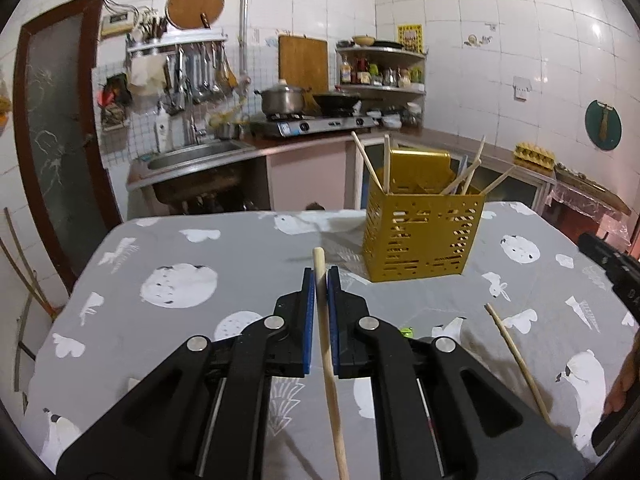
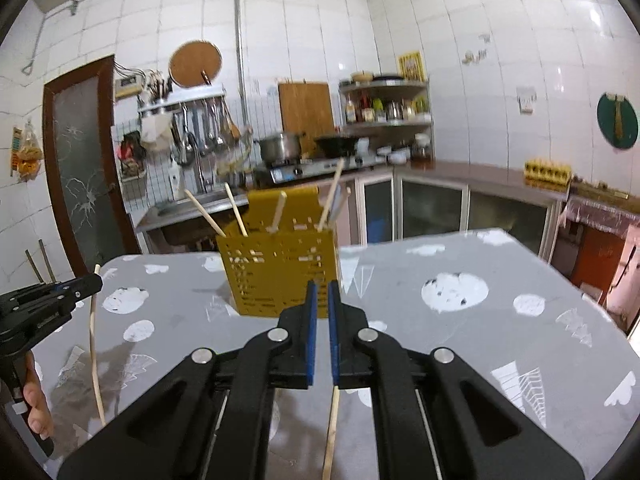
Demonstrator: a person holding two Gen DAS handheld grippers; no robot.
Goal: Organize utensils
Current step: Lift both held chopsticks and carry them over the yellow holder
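My left gripper (image 1: 321,280) is shut on a pale wooden chopstick (image 1: 330,380) that sticks out past the blue pads and runs back under the jaws. My right gripper (image 2: 322,300) is shut on a thinner chopstick (image 2: 331,432) that shows only below its pads. A gold perforated utensil holder (image 1: 420,236) with several chopsticks stands on the grey patterned table (image 1: 180,248), ahead and right of the left gripper and just beyond the right one. Another chopstick (image 1: 520,364) shows near the right gripper (image 1: 592,246); I cannot tell whether it lies on the table.
A kitchen counter with a sink (image 1: 192,156), a gas stove (image 1: 316,122) and pots runs behind the table. An egg tray (image 2: 548,172) sits on the right counter. A hand (image 2: 38,408) holds the left gripper (image 2: 94,282) at the left edge.
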